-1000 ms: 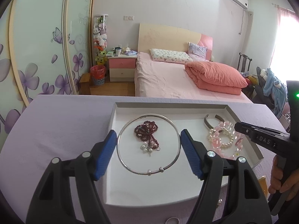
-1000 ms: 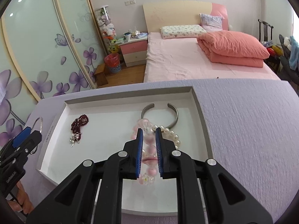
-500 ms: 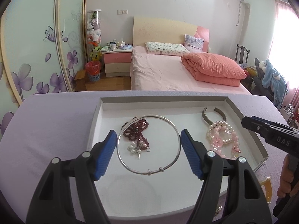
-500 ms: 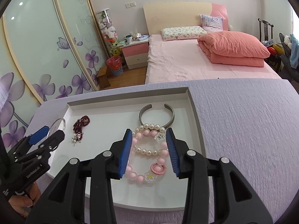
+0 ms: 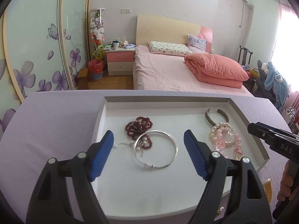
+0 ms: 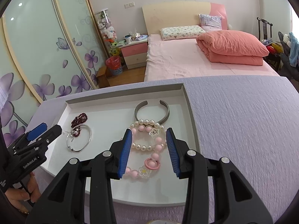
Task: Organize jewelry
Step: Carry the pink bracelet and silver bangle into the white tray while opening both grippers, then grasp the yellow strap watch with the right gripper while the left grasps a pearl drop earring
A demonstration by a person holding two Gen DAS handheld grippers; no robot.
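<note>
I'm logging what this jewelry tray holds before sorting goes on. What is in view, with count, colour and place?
tray: one, white, on the lilac table
silver bangle: one, tray middle, lying over the dark red beads
dark red bead string: one, tray left
metal cuff: one, grey, tray far right
pearl bracelet: one, white, against the cuff
pink bead bracelet: one, with flower charms, overlapping the pearls
bed: one, pink, behind the table
left tool: open, bangle lying free
right tool: open over the pink beads
hand: one, on the right tool

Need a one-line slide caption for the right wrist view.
Open right gripper above pink bead bracelet in white tray.
</note>
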